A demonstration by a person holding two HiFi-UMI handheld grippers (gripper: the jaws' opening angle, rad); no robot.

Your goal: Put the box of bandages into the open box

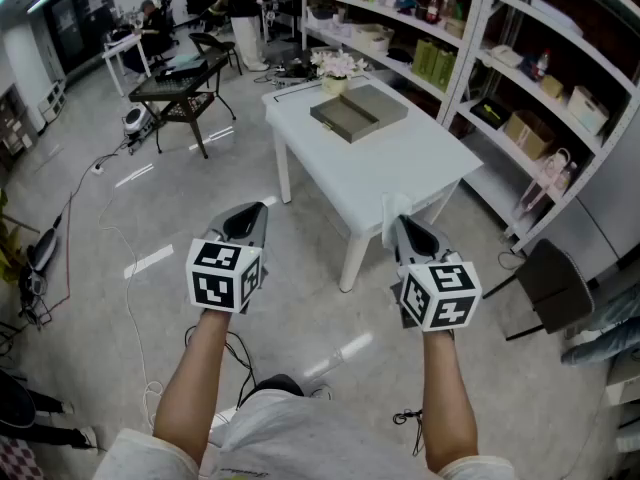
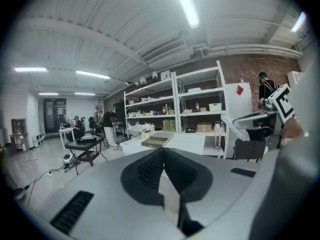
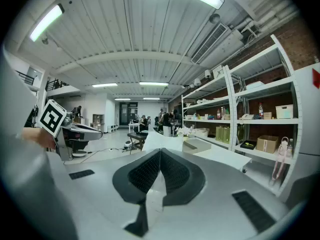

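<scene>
The right gripper (image 1: 403, 228) was shut tight on the white bandage box (image 1: 388, 218), held in the air just before the table (image 1: 400, 173). The left gripper (image 1: 254, 212) hung over the floor, its jaws together and empty. The open box (image 1: 357, 114) lay on the table's far side, beside flowers (image 1: 337, 64).

Lab/workshop: stocked shelving racks (image 1: 470, 38), white worktable (image 1: 400, 168), brick wall (image 2: 250, 69), strip lights (image 2: 187, 6).

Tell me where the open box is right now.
In the head view the open box lies at upper centre, on the far end of the white table, right beside the flowers and left of the shelves.
</scene>
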